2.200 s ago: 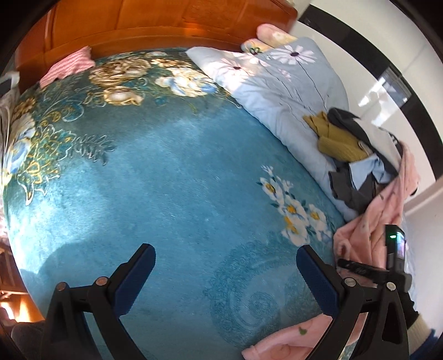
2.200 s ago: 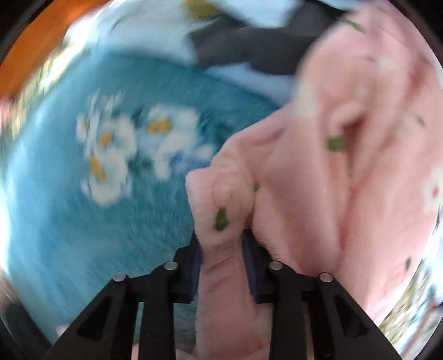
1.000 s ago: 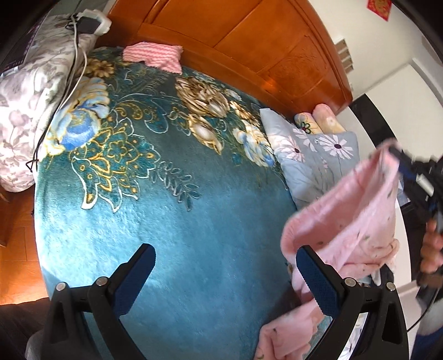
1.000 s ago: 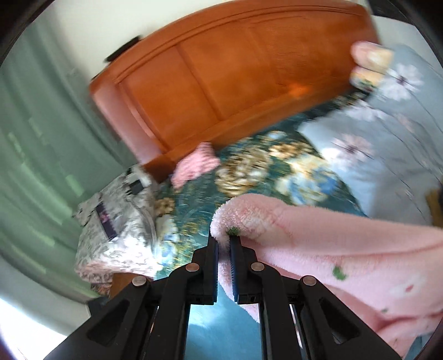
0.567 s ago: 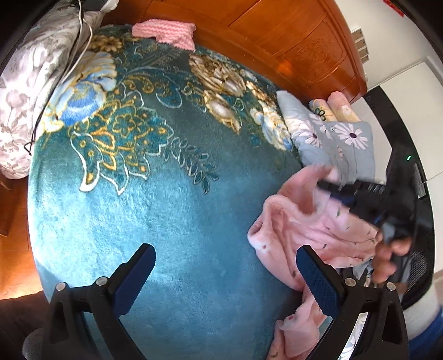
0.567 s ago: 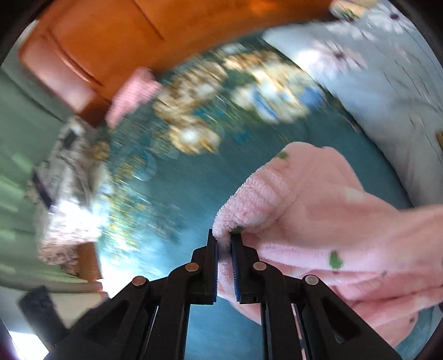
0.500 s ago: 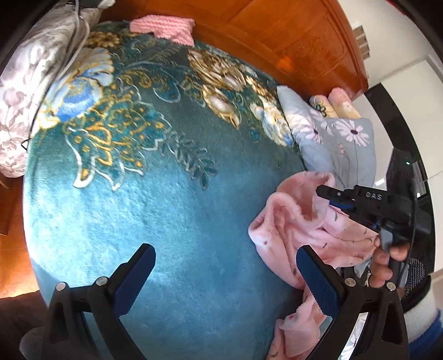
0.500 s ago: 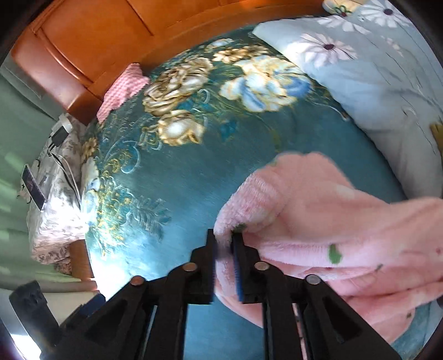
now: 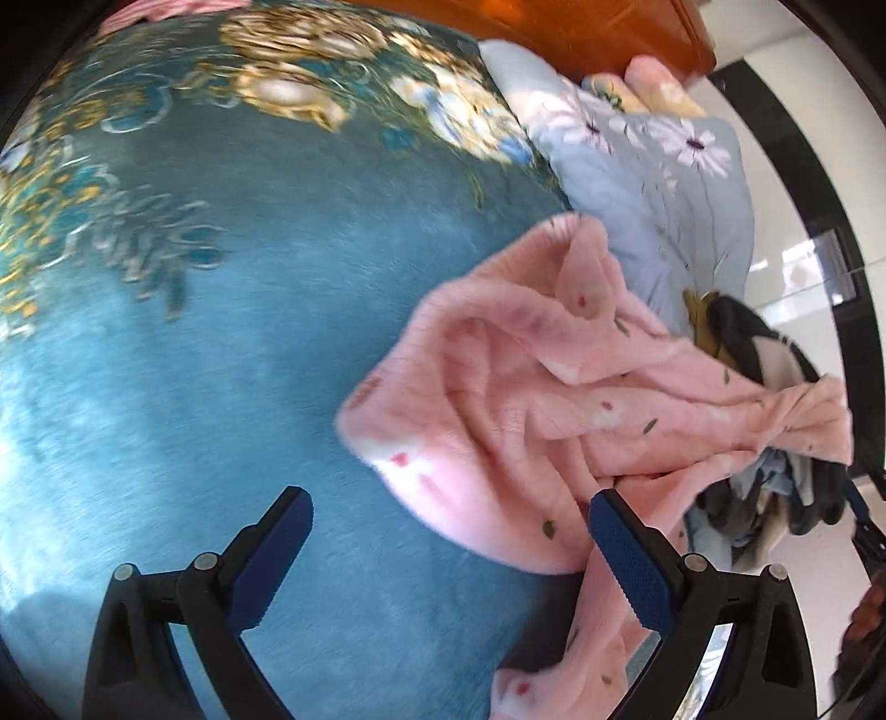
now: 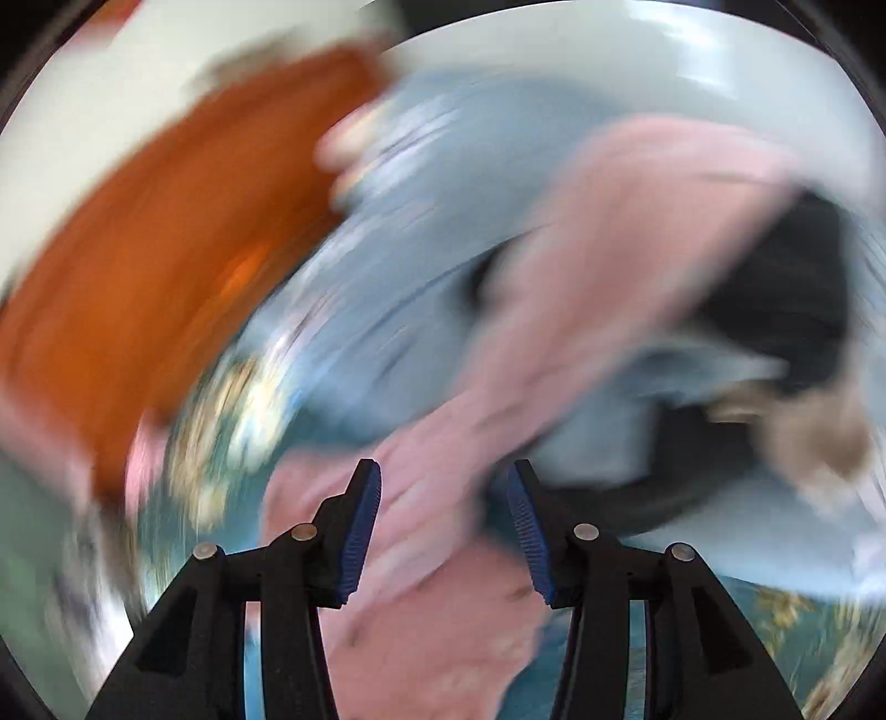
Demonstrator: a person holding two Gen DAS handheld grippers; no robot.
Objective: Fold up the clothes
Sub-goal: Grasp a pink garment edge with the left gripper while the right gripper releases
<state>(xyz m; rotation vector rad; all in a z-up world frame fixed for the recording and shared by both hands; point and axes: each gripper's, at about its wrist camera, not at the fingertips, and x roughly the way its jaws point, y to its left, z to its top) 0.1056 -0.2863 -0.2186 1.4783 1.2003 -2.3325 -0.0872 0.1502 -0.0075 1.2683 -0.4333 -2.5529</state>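
Note:
A pink fleece garment [image 9: 531, 399] with small flower prints lies crumpled on the teal flowered bedspread [image 9: 221, 343], trailing right over a pile of clothes. My left gripper [image 9: 448, 548] is open and empty just above the bedspread, its right finger next to the garment's near edge. In the right wrist view, which is heavily blurred, my right gripper [image 10: 443, 509] is open with the pink garment [image 10: 443, 609] lying loose below and beyond its fingers.
A light blue flowered quilt [image 9: 664, 183] lies along the bed's right side. A pile of dark, mustard and blue clothes [image 9: 764, 421] sits on it at the right. The orange wooden headboard [image 9: 554, 33] stands at the back. White floor lies right of the bed.
My right gripper has opened and let go of the pink garment, which now lies on the bedspread; the gripper swings fast. My left gripper has moved closer to the garment.

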